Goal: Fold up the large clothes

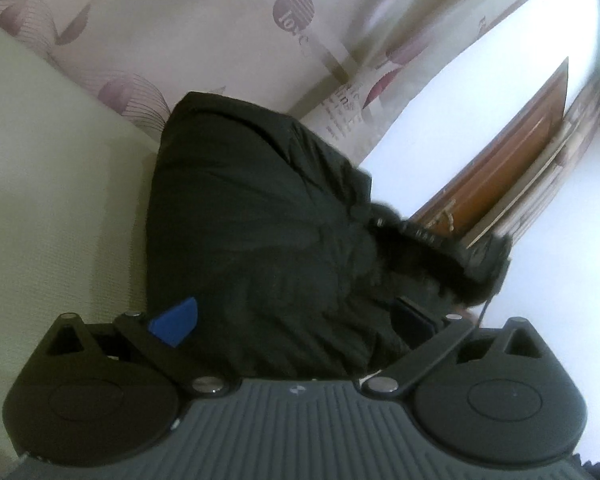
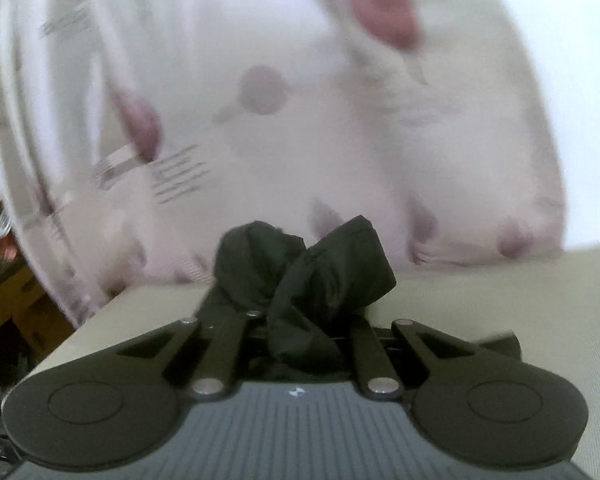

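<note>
the right gripper (image 2: 300,320) is nearer, clamped on a bunched end of the black coat (image 2: 300,276). the left gripper (image 1: 296,320) has fingers apart, straddling the coat's bulk (image 1: 252,220), which runs away lengthwise over the pale bed (image 1: 52,184) toward the far patterned curtain (image 1: 228,32)

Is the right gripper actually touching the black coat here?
Touching. The right wrist view shows the right gripper shut on a bunched fold of the black coat, with cloth pinched between its fingers.
</note>
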Action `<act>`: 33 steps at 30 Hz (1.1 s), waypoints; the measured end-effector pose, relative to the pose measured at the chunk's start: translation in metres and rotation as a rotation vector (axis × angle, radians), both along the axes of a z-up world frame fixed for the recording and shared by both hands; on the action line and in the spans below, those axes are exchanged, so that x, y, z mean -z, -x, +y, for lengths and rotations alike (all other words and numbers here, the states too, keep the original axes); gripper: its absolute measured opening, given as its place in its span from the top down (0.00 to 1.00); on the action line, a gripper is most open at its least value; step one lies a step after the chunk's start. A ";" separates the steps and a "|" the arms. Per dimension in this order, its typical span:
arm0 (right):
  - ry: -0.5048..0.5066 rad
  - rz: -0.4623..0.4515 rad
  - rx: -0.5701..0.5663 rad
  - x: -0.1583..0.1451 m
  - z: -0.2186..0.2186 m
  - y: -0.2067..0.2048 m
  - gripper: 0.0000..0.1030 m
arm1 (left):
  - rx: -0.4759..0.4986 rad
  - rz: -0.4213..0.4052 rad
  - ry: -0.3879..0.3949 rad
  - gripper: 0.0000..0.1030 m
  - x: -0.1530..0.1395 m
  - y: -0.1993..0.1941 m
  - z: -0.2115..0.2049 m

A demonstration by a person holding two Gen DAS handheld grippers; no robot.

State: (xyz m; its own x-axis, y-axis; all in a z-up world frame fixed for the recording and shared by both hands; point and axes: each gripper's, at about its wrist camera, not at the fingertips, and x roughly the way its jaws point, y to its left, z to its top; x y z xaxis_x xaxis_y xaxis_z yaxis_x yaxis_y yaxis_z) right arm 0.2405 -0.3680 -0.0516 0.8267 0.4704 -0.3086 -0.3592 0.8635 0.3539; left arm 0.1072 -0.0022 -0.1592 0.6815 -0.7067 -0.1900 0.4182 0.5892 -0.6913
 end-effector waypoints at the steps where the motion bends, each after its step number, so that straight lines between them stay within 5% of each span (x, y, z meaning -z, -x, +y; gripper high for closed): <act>1: -0.027 0.009 0.017 0.009 -0.013 -0.001 0.90 | 0.007 0.000 -0.007 0.02 0.001 -0.003 -0.004; 9: -0.155 -0.005 0.079 0.052 -0.086 -0.006 0.90 | 0.027 0.007 -0.042 0.01 0.010 -0.035 -0.031; 18: -0.108 -0.008 0.163 0.096 -0.146 -0.002 0.90 | 0.034 0.010 -0.093 0.01 0.015 -0.089 -0.047; 28: 0.020 0.090 0.212 0.124 -0.145 -0.002 0.90 | 0.202 0.158 0.076 0.00 0.036 -0.155 -0.084; 33: 0.024 0.142 0.209 0.123 -0.125 0.001 0.91 | 0.193 0.108 0.017 0.00 0.035 -0.144 -0.086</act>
